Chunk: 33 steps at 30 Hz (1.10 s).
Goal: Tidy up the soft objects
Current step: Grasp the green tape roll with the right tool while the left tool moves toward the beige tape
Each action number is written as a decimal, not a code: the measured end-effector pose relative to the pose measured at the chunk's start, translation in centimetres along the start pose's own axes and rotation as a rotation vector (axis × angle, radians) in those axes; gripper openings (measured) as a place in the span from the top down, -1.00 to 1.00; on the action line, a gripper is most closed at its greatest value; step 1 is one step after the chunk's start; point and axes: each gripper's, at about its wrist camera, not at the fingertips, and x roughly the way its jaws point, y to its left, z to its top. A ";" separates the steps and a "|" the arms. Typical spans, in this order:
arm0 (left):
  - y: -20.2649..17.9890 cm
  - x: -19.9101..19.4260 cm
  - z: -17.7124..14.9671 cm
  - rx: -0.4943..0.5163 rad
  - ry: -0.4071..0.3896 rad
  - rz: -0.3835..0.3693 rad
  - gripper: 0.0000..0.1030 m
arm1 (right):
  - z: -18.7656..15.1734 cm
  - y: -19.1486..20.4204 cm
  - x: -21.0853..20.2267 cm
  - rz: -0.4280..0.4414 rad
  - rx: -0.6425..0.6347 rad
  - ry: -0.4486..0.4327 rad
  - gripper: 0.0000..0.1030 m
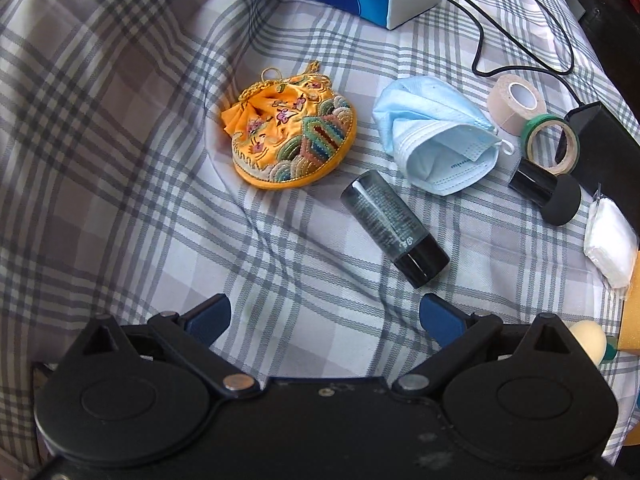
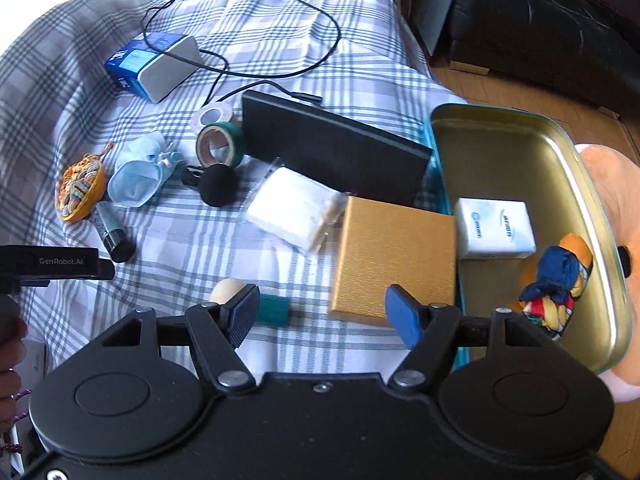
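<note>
Two soft items already lie in the open tin (image 2: 592, 184): a tissue packet (image 2: 494, 228) and a knotted blue-and-yellow cloth (image 2: 554, 292). On the checked bedsheet (image 1: 280, 240), the embroidered orange pouch (image 1: 292, 136) and the crumpled blue face mask (image 1: 436, 136) lie near each other, well apart from the tin. The left tool (image 1: 326, 316) hangs above the sheet with jaws wide and empty; the right tool (image 2: 322, 312) stands about half open, also empty. The pouch looks the likely next pick. Come down over its puffed middle, clear of the dark bottle (image 1: 396, 228) just beside it, and pinch fabric, not the cord loop, which may be loose.
</note>
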 end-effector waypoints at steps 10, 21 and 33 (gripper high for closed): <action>0.3 -0.4 0.5 -0.003 -0.017 -0.014 -0.96 | 4.6 3.8 2.5 0.024 -0.012 -0.023 -0.28; 0.0 -0.8 1.9 0.007 -0.027 -0.003 -0.96 | 9.7 5.4 7.5 -0.034 0.118 -0.004 -0.16; -0.5 -1.0 1.8 0.041 -0.035 0.022 -0.96 | 9.6 6.2 10.5 -0.149 0.225 0.020 -0.16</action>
